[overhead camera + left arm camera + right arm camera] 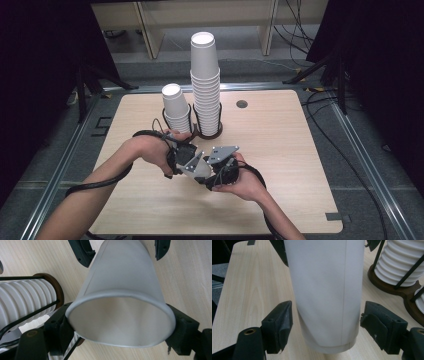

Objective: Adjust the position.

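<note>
Cup [120,290]: thin paper, light, crushes easily. Held over table [280,150] near stacks [206,85]. Left gripper [120,325] clamped at rim, rim squashed oval. Right gripper [325,325] jaws flank base, small gaps, not pressing. Grip base gently; stiffer there.

The white paper cup [120,290] lies tipped on its side above the table, its open mouth squeezed into an oval with the rim toward 6 o'clock in the left gripper view. In the right gripper view, its flat base [328,346] points to 6 o'clock, a side seam running up it, probably slightly dented.
</note>
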A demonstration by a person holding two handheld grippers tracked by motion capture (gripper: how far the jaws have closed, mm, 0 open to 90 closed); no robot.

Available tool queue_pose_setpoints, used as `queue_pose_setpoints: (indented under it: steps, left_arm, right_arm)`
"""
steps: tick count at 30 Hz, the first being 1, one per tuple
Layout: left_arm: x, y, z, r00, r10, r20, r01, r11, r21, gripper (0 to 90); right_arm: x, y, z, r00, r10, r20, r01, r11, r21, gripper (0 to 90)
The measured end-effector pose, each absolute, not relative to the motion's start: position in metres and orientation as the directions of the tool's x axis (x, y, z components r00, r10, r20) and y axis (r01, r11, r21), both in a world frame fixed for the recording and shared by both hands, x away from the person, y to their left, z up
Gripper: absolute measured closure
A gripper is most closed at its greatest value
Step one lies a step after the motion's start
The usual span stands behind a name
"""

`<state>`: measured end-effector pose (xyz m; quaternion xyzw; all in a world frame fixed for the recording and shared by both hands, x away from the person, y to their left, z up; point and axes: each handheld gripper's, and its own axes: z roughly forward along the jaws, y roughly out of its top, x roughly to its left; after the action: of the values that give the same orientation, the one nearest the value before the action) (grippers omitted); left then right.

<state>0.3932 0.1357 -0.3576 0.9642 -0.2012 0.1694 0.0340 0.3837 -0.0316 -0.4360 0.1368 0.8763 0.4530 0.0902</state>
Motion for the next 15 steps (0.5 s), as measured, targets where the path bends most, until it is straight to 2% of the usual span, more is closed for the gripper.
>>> queue_pose_setpoints:
  steps: [15]
  left_arm:
    - [0.3928, 0.1354, -0.3589, 0.868, -0.373, 0.328, -0.402, -0.916, 0.021, 20.5]
  right_arm:
    - [0.384, -0.0283, -0.4419, -0.946, 0.324, 0.002, 0.187, 0.539, 0.821, 24.5]
